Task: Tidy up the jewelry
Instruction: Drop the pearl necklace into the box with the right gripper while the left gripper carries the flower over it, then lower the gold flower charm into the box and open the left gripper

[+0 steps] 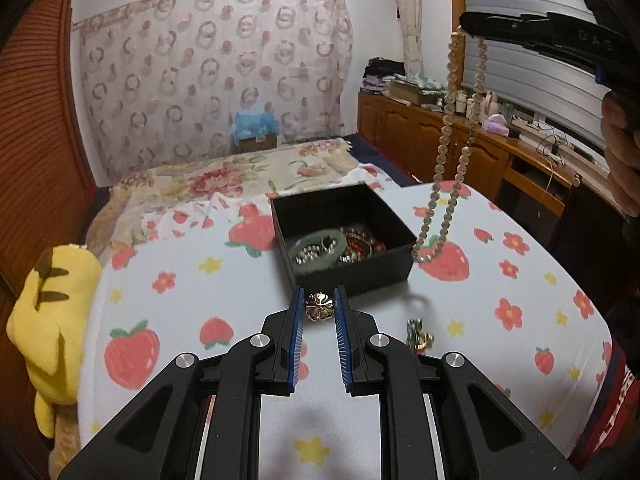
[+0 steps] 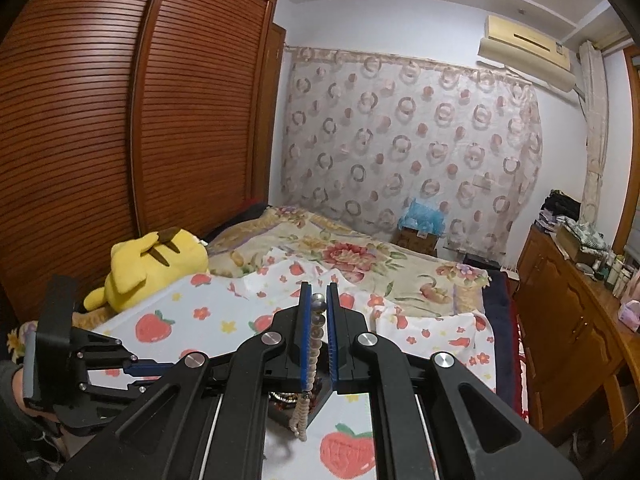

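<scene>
A black open box (image 1: 344, 236) sits on the strawberry-print tabletop (image 1: 240, 280) and holds a green bangle (image 1: 316, 246) and several beaded pieces. My left gripper (image 1: 319, 300) is shut on a gold flower-shaped brooch (image 1: 319, 306), just in front of the box's near wall. My right gripper (image 2: 319, 296) is shut on a pale bead necklace (image 2: 316, 328). In the left wrist view the right gripper (image 1: 466, 28) is high at upper right and the necklace (image 1: 444, 160) hangs down to the table beside the box's right wall. A small green-and-gold piece (image 1: 418, 334) lies on the table, right of my left fingers.
A yellow plush toy (image 1: 52, 312) lies at the table's left edge. A bed with a floral cover (image 2: 360, 252) lies behind the table. A wooden dresser (image 1: 460, 144) with clutter stands at right, a slatted wardrobe (image 2: 120, 120) at left.
</scene>
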`<act>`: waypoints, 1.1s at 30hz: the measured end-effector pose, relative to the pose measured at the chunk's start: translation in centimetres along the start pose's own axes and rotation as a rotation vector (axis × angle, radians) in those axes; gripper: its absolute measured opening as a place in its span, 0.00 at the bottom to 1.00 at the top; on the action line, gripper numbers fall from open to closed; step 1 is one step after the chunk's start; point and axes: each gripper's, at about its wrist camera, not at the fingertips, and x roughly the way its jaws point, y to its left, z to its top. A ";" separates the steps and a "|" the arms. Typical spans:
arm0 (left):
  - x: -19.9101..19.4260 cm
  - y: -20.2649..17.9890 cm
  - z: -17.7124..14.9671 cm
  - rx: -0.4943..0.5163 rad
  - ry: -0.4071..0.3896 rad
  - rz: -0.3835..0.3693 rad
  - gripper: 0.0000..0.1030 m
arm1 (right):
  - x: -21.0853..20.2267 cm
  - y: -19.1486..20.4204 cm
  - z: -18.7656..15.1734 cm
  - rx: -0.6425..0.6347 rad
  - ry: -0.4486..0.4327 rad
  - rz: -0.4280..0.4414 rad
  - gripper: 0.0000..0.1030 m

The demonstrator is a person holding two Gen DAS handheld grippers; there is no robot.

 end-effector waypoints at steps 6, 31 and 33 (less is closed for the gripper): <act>0.2 0.0 2.1 0.019 -0.016 0.005 0.14 | 1.2 -0.5 1.0 -0.022 0.028 -0.015 0.08; 7.7 0.7 4.9 0.030 0.062 -0.014 0.14 | 10.8 -0.4 -6.3 0.009 0.213 0.112 0.08; 8.4 0.8 5.2 0.031 0.066 -0.017 0.14 | 11.9 -0.5 -7.5 0.026 0.238 0.128 0.08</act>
